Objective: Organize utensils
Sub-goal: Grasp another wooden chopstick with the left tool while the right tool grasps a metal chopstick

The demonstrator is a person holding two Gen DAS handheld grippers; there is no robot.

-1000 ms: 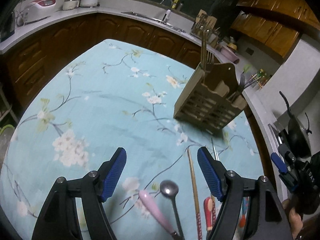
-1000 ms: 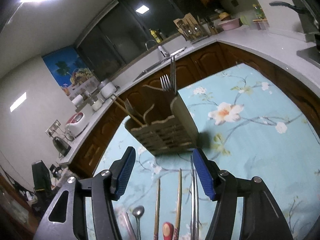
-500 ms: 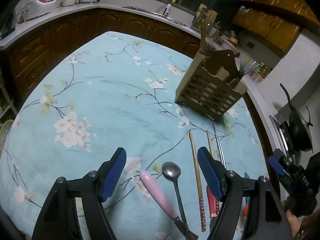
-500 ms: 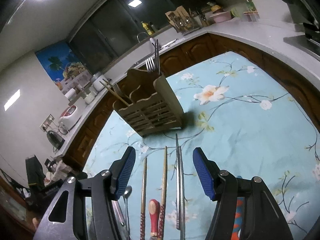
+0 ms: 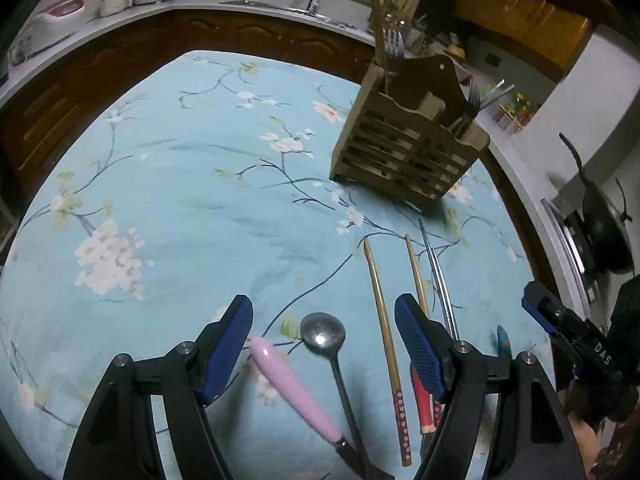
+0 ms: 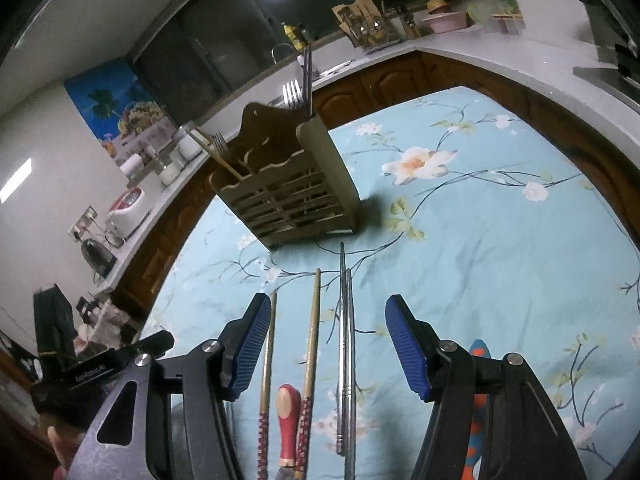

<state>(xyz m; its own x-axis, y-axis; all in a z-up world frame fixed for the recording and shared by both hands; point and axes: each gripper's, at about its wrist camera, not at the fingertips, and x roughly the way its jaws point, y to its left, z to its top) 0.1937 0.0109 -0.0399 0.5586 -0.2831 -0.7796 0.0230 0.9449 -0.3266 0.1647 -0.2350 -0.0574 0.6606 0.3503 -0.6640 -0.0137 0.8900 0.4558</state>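
Observation:
A wooden utensil caddy [image 5: 404, 152] [image 6: 288, 192] stands on the blue flowered tablecloth [image 5: 180, 184] and holds forks and chopsticks. Loose utensils lie in a row in front of it. My left gripper [image 5: 324, 340] is open above a pink-handled knife [image 5: 292, 388] and a metal spoon [image 5: 324, 336]. My right gripper [image 6: 324, 344] is open above two wooden chopsticks [image 6: 312, 336], a red-handled utensil [image 6: 288, 416] and a pair of metal chopsticks [image 6: 345, 344]. A blue and orange handle [image 6: 476, 412] lies to its right.
A kitchen counter [image 5: 248, 4] with a sink, rice cooker and jars curves behind the table. A black wok [image 5: 604, 232] sits on the stove at the right. Dark wooden cabinets stand under the counter.
Both grippers have pulled back from the caddy and tilted down. More of the row of loose utensils now shows between their fingers.

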